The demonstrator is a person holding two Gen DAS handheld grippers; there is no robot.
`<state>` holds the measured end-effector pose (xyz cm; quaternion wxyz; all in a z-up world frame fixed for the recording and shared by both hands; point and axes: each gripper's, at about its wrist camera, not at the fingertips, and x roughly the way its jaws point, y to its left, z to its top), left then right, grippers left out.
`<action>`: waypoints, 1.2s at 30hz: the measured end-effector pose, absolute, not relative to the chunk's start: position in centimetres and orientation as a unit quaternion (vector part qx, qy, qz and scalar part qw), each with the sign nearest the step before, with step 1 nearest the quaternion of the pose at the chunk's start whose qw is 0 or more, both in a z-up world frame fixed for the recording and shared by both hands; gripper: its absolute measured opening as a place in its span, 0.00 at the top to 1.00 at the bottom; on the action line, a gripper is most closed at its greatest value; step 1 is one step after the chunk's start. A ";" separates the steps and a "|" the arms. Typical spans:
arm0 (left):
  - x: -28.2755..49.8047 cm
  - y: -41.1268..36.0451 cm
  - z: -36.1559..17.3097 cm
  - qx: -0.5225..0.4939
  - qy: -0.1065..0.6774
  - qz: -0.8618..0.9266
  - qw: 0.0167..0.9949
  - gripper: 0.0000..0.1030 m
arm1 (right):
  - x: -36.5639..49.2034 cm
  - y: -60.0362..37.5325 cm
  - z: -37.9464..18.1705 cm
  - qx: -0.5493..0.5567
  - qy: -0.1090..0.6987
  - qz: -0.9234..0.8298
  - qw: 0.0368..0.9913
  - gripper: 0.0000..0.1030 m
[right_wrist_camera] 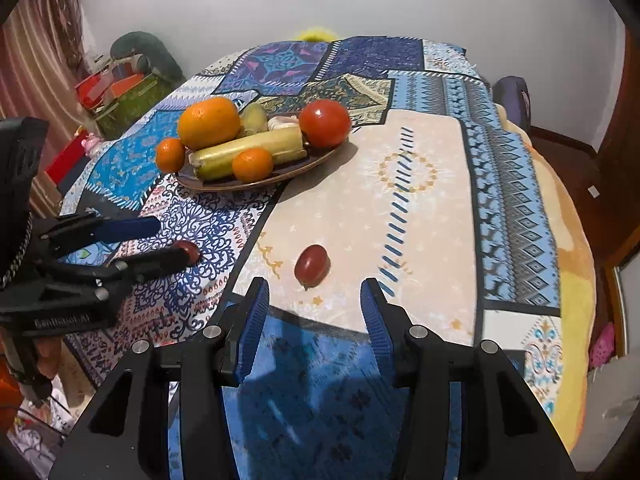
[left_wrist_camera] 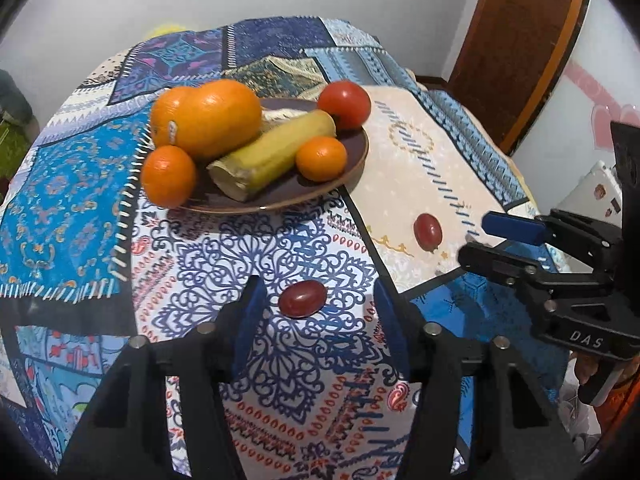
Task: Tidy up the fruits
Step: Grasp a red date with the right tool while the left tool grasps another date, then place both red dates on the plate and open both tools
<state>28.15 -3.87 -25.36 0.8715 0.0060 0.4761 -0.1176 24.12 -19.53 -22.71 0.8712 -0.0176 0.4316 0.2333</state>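
Though most of the fruit is already gathered, I judge the job only partly done, since two small pieces lie loose on the patchwork cloth (right_wrist_camera: 440, 208) that covers the desk. Nothing shows whether it is a desk or a bed under that cloth.

On the brown plate (left_wrist_camera: 352, 168) sit a large orange (left_wrist_camera: 216, 116), a pale yellow-green banana-like fruit (left_wrist_camera: 272, 156), a red tomato (left_wrist_camera: 345, 104) at the far rim, and a small mandarin (left_wrist_camera: 321, 159). Another small mandarin (left_wrist_camera: 169, 176) perches at the plate's near left edge, partly over the rim, and could roll off. In the right wrist view something greenish and something pale sit behind the big orange; I cannot tell what they are.

What is left are the two red grapes. One grape (left_wrist_camera: 303, 298) lies on the blue lace-patterned patch, well apart from the plate, just ahead of my left gripper (left_wrist_camera: 316, 312). Its fingers (left_wrist_camera: 250, 304) are spread wide and empty, the grape lying roughly between their tips but touched by neither. The other grape (right_wrist_camera: 312, 264) lies on the cream patch, just ahead of my right gripper (right_wrist_camera: 314, 300), whose fingers (right_wrist_camera: 256, 308) are likewise spread and hold nothing.

So both hands are lined up, one grape each, with grasping and carrying to the plate yet to do.
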 end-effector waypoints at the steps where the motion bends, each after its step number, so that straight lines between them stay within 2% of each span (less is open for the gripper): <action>1: 28.3 -3.9 -25.6 0.007 0.478 -0.118 0.870 0.50 | 24.2 -19.3 -22.9 -0.020 0.432 0.236 0.870 0.57; 5: 28.7 -3.9 -26.5 0.008 0.485 -0.110 0.867 0.57 | 24.7 -18.3 -23.9 -0.023 0.442 0.246 0.862 0.57; 8: 28.8 -3.5 -27.2 0.006 0.490 -0.108 0.865 0.57 | 25.1 -17.8 -24.6 -0.026 0.448 0.245 0.859 0.57; 13: 28.9 -3.6 -27.5 0.008 0.487 -0.110 0.866 0.58 | 26.2 -18.4 -25.3 0.008 0.456 0.248 0.855 0.66; 15: 28.9 -3.7 -27.6 0.008 0.485 -0.111 0.867 0.60 | 26.4 -18.6 -25.3 0.016 0.457 0.246 0.855 0.75; 18: 28.7 -3.7 -27.5 0.006 0.484 -0.110 0.868 0.68 | 26.4 -18.8 -25.2 0.013 0.457 0.242 0.856 0.82; 19: 28.7 -3.7 -27.5 0.004 0.485 -0.115 0.867 0.74 | 26.4 -18.8 -25.2 0.013 0.457 0.242 0.856 0.83; 20: 28.7 -3.7 -27.5 0.003 0.485 -0.116 0.867 0.75 | 26.3 -18.9 -25.2 0.015 0.457 0.246 0.855 0.83; 36: 27.8 -3.8 -24.2 0.007 0.446 -0.120 0.887 0.75 | 25.6 -18.7 -21.8 -0.006 0.413 0.246 0.877 0.83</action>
